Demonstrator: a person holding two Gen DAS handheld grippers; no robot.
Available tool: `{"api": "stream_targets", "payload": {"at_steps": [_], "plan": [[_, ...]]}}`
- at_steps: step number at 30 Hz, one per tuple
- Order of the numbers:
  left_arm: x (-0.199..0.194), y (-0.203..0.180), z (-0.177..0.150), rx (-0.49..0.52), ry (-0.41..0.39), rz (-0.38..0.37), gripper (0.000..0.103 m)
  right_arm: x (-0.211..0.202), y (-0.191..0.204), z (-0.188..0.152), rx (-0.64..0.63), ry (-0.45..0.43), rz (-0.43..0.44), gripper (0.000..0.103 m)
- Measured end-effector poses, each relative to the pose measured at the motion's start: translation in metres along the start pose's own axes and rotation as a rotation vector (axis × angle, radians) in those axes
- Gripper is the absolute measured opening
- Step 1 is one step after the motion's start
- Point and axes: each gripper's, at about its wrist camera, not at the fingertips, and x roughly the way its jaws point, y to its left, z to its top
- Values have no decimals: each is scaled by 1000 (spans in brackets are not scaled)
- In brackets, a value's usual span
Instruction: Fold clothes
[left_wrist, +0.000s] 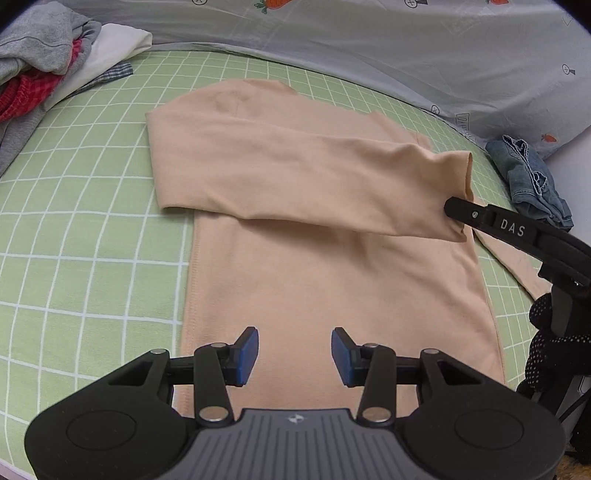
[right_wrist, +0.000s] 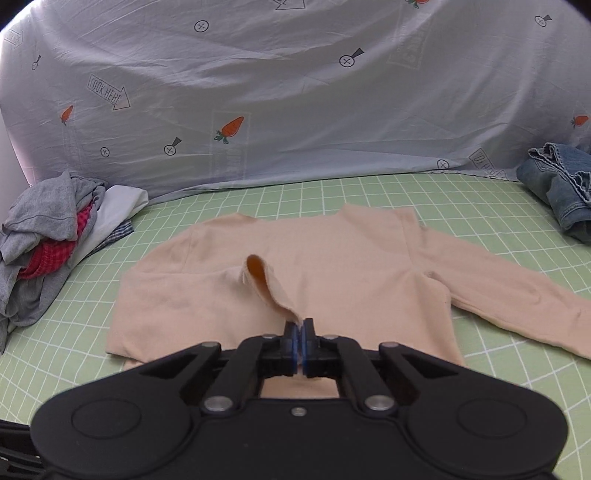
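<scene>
We read "DAS" on our right gripper (left_wrist: 452, 206) (left view only), clamped on the peach long-sleeved top's (left_wrist: 314, 288) cuff (right_wrist: 258, 275); left gripper (left_wrist: 294, 356) fingers spread above its hem.

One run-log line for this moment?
right claw: shut on sleeve cuff, across peach shirt | left claw: open, above hem

The right gripper (right_wrist: 300, 326) hides the top's (right_wrist: 229, 295) near hem in its own view, and the right sleeve (right_wrist: 517, 306) runs off the right edge. The clothes pile (left_wrist: 40, 62) is cut off at left, the jeans (right_wrist: 565, 192) at right.
</scene>
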Motion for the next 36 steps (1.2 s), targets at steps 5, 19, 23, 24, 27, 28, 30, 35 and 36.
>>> {"api": "stream_targets", "payload": {"at_steps": [5,19,23,24,27,28,30,35,36], "plan": [[13,-28,-8,-50,18,28,46,-1,-47,-2,39,37,14,2],[55,-87,-11,-169,31,193,55,14,-111,38,-88,-12,173,2],[62,-97,-7,-162,47,239,60,19,-132,65,-81,-70,198,2],[63,-99,-6,-160,51,251,63,21,-135,71,-78,-81,197,1],[69,-106,-3,-155,63,286,68,29,-158,86,-21,-106,162,2],[70,-109,-2,-153,68,298,72,31,-167,88,-6,-115,140,2],[74,-113,0,-149,76,321,78,35,-187,88,24,-124,88,2],[81,-122,5,-140,98,361,85,50,-245,78,99,-84,-50,2],[82,-122,5,-138,104,363,88,52,-255,75,105,-74,-76,2]]}}
